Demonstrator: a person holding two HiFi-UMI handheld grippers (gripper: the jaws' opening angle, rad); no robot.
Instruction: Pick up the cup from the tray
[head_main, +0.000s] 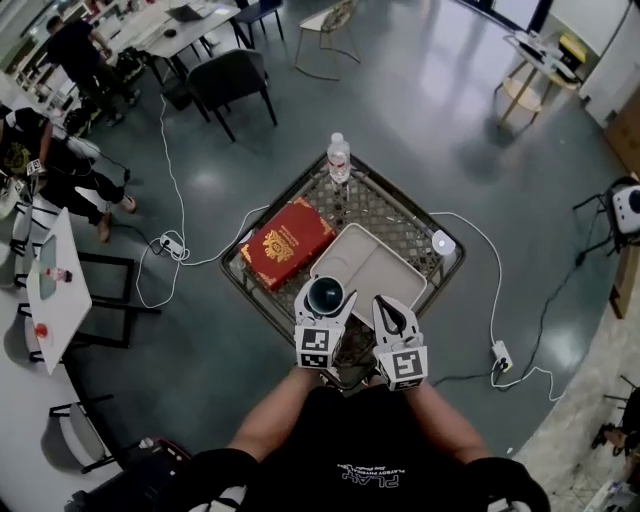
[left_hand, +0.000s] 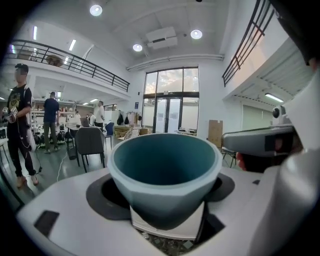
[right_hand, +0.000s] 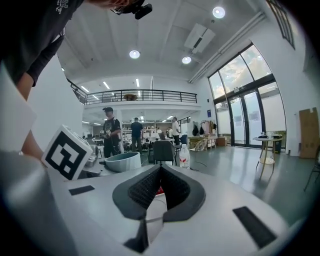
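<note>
We are pinching the round teal cup (left_hand: 164, 170) in our left gripper (head_main: 324, 305), ready to lift.
Its jaws are squeezing the cup's sides over the near corner of the beige rectangular tray (head_main: 385, 262). Our right gripper (right_hand: 160, 175) is idling alongside, jaws pressed together on nothing. Next, we judge, we are needing a straight, level rise.

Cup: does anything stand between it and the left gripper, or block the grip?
Nothing visible does. The cup sits directly between the jaws of the left gripper, which press on its sides, at the near corner of the tray. The right gripper is beside it, shut and empty.
</note>
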